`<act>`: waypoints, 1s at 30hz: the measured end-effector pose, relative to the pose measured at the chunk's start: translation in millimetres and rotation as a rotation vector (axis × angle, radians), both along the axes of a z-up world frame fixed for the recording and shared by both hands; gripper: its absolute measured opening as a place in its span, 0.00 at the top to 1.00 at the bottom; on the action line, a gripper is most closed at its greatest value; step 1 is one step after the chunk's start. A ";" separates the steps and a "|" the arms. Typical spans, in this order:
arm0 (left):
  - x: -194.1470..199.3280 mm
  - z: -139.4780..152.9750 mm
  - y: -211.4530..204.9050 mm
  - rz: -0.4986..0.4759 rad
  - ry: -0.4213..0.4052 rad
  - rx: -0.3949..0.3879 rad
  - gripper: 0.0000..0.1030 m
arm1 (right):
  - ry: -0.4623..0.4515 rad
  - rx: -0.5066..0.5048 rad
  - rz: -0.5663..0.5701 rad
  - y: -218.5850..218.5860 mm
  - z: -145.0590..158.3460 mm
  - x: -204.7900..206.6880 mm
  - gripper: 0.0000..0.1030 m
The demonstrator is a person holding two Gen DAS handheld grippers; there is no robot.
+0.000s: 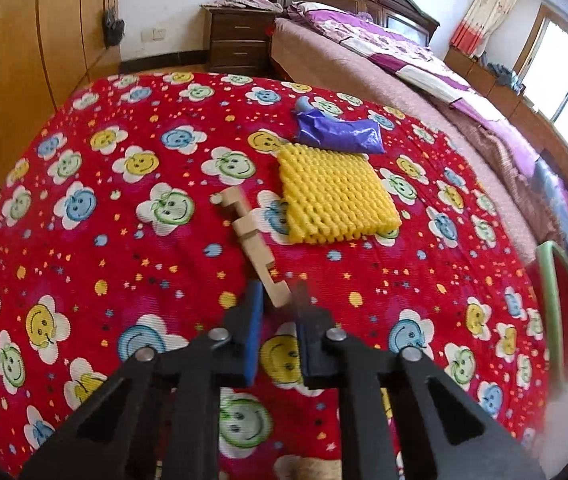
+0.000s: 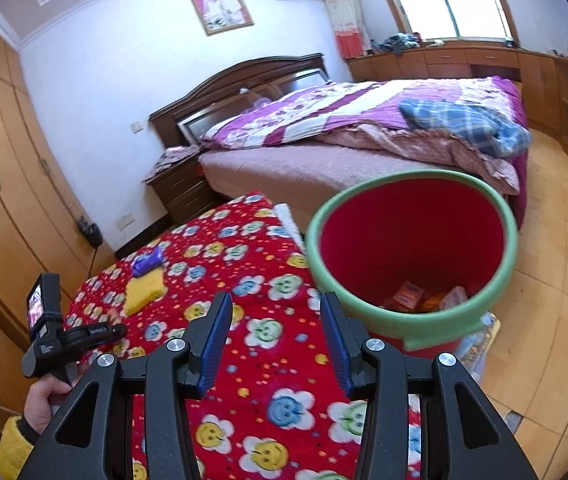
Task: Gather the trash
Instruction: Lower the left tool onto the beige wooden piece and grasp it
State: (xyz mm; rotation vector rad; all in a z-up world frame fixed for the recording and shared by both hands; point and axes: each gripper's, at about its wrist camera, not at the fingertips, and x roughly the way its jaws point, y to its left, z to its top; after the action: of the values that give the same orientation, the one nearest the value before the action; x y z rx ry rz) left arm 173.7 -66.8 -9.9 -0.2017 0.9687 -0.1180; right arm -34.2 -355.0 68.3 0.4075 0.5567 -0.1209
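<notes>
On the red smiley-print tablecloth (image 1: 84, 152) lies a notched wooden piece (image 1: 244, 224). My left gripper (image 1: 279, 292) is shut on its near end, blue pads on either side. Beyond it lie a yellow foam net (image 1: 335, 196) and a purple wrapper (image 1: 339, 130), both untouched. The red bin with a green rim (image 2: 311, 236) stands at the table's right edge and holds several orange packets (image 2: 407, 296). My right gripper (image 2: 276, 300) hangs open over the cloth just left of the bin, with nothing between its pads. The foam net (image 2: 144, 290) and wrapper (image 2: 148, 260) also show in the right wrist view.
A hand in a yellow sleeve (image 2: 44, 396) holds the left gripper's handle at the table's left side. A bed (image 2: 323, 160) and a dark nightstand (image 2: 180, 188) stand behind the table. Wooden wardrobes (image 2: 0, 200) line the left wall. Wood floor (image 2: 543, 320) lies right of the bin.
</notes>
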 end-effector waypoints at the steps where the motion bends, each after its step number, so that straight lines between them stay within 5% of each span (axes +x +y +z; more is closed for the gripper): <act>1: -0.4 0.1 5.0 -0.003 0.004 -0.020 0.89 | 0.002 0.001 0.019 3.6 1.1 5.5 0.54; 5: -3.3 5.2 20.2 -0.020 0.000 -0.049 0.91 | 0.011 0.012 0.082 15.6 4.1 27.0 0.43; 20: 31.1 34.6 57.4 -0.039 -0.093 -0.050 0.91 | 0.141 0.007 0.275 81.3 -9.0 146.7 0.42; 27: 59.3 9.8 59.0 -0.080 0.003 -0.048 0.89 | 0.198 -0.012 0.287 97.4 -24.7 177.0 0.43; 30: 70.0 2.5 62.6 -0.082 0.035 -0.084 0.77 | 0.219 -0.012 0.278 98.1 -28.8 187.0 0.42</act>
State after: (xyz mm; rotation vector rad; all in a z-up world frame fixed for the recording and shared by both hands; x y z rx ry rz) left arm 243.7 -4.1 -7.3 -0.2422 1.0083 -0.2317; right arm 152.8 -257.0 39.5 0.3031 0.8226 0.0990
